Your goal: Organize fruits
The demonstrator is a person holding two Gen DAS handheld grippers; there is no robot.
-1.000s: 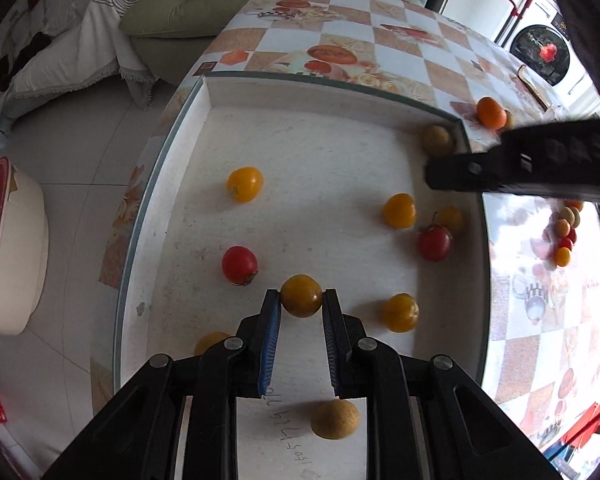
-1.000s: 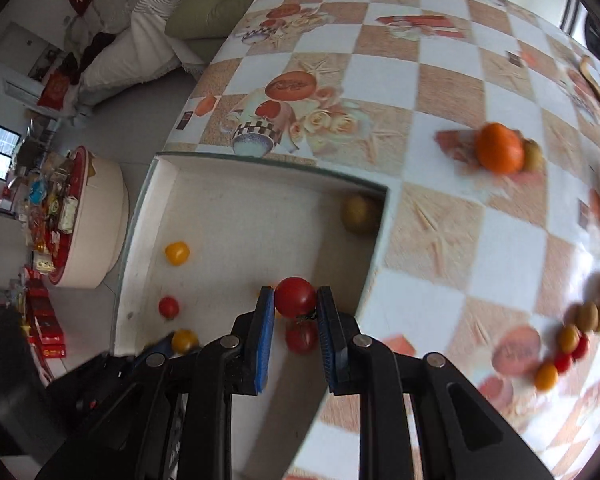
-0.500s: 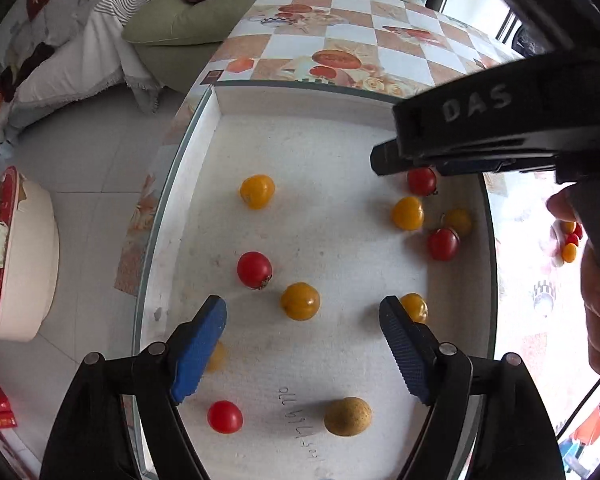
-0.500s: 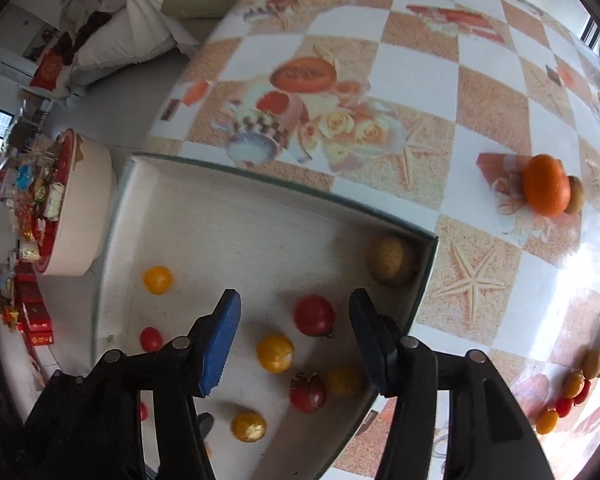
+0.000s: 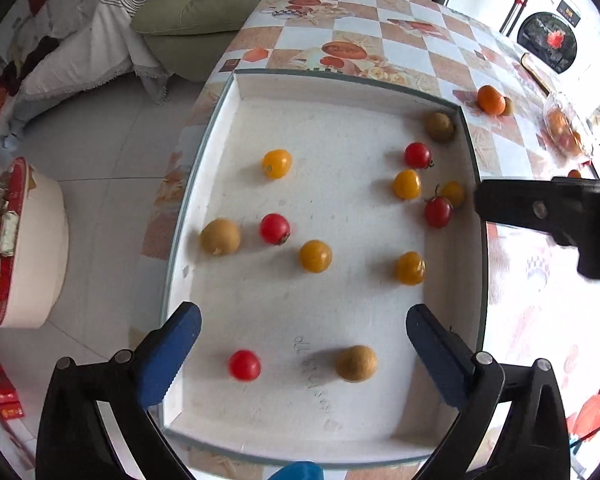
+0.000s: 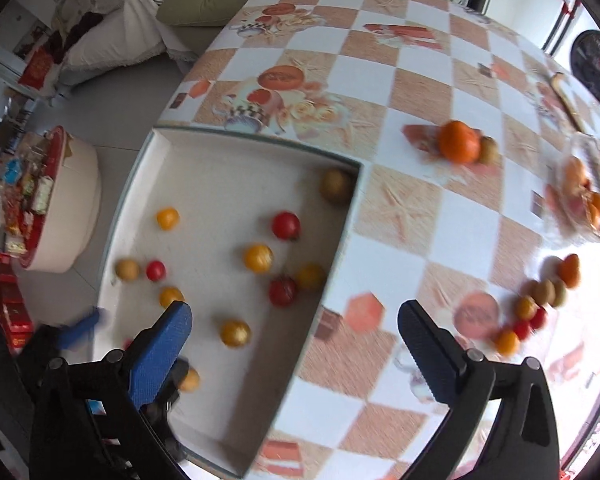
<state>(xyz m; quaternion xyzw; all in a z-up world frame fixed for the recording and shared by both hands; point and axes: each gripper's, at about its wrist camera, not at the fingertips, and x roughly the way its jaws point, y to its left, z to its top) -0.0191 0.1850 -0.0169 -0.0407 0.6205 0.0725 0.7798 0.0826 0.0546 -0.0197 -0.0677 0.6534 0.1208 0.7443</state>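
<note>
A white tray (image 5: 220, 128) on the checkered table holds several red and yellow cherry tomatoes and brown longans, such as a yellow tomato (image 5: 315, 256) and a red tomato (image 5: 417, 155). My left gripper (image 5: 302, 334) is open and empty above the tray's near end. My right gripper (image 6: 294, 334) is open and empty over the tray's right wall (image 6: 332, 280); it shows as a black bar in the left wrist view (image 5: 548, 208). A row of small fruits (image 6: 536, 308) lies on the table to the right.
An orange (image 6: 459, 141) with a longan beside it lies on the table beyond the tray. A clear dish with oranges (image 6: 588, 200) stands at the far right. A sofa (image 5: 204, 12) and a round stool (image 5: 24, 248) are off the table's left side.
Both grippers have opened and drawn back. The left let go of the yellow tomato and the right let go of the red tomato; both fruits now lie in the tray.
</note>
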